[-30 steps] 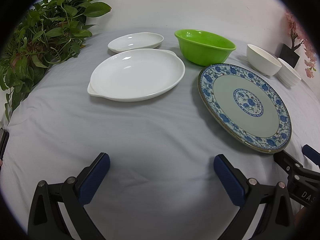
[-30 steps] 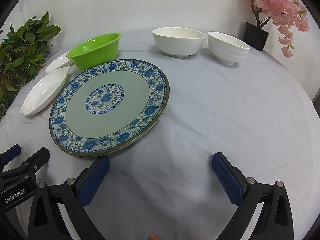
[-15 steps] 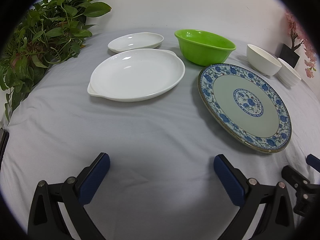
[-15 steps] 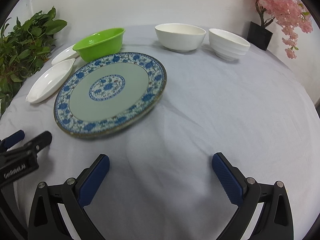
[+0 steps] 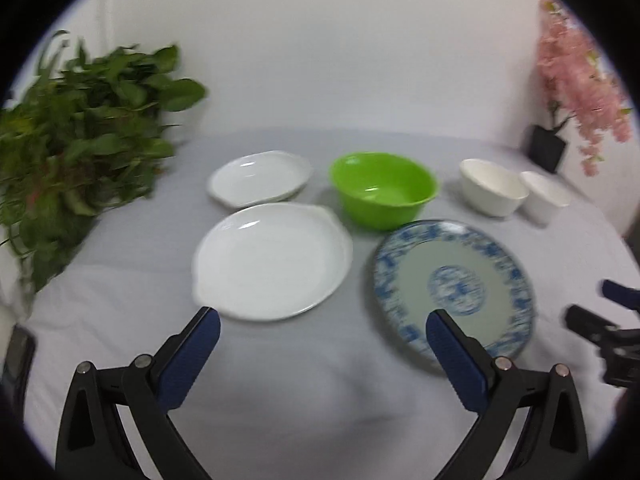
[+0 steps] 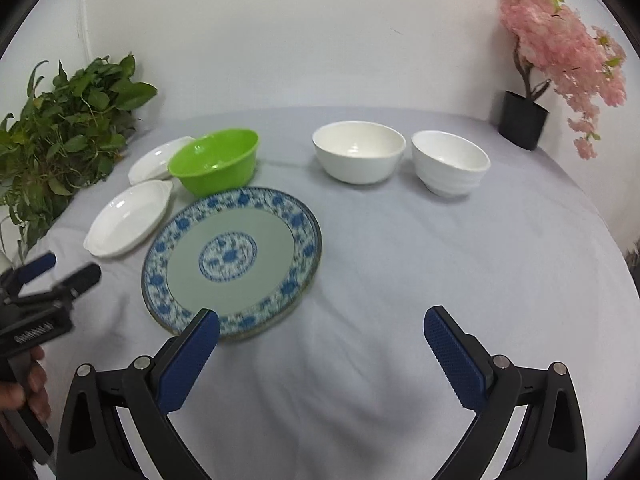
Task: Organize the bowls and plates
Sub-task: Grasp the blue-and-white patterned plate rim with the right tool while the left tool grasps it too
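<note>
A blue-patterned plate (image 6: 232,260) lies on the grey cloth, also in the left wrist view (image 5: 452,288). A large white oval dish (image 5: 272,260) and a smaller one (image 5: 260,178) lie at the left. A green bowl (image 5: 384,194) stands behind the plate. Two white bowls (image 6: 358,152) (image 6: 450,162) stand at the back right. My left gripper (image 5: 322,336) is open and empty, raised above the cloth in front of the large dish. My right gripper (image 6: 320,332) is open and empty above the cloth, near the plate's front edge.
A leafy green plant (image 5: 76,148) stands at the left edge. A pink blossom tree in a black pot (image 6: 524,120) stands at the back right. A white wall is behind. The left gripper also shows at the left in the right wrist view (image 6: 52,276).
Both grippers have risen and pulled back from the table, so the dishes look smaller and further off. Both stay open. The dishes have not moved.
</note>
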